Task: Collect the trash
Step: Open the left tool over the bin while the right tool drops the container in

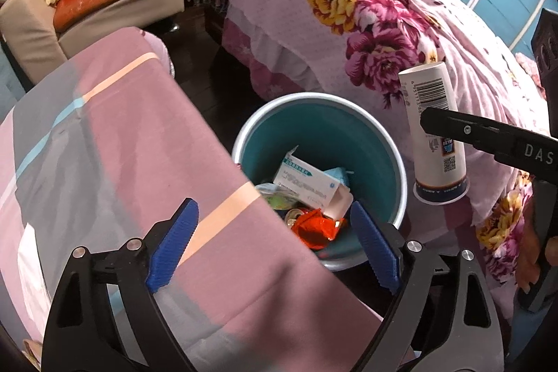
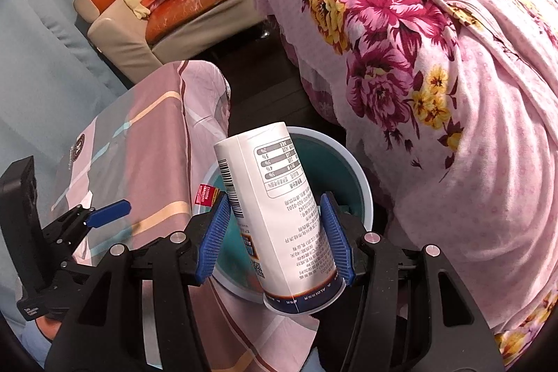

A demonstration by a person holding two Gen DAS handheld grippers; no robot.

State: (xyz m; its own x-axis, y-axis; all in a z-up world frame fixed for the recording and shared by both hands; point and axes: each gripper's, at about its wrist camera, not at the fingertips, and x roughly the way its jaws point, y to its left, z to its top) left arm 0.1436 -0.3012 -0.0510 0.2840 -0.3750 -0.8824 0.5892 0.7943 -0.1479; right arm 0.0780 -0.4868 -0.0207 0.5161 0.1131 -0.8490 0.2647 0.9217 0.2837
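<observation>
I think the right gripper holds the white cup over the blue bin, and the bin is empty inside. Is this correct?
Not quite: the bin is not empty. The left wrist view shows a white box and an orange wrapper lying inside it. The rest holds: the right gripper grips the white cup over the bin.
</observation>
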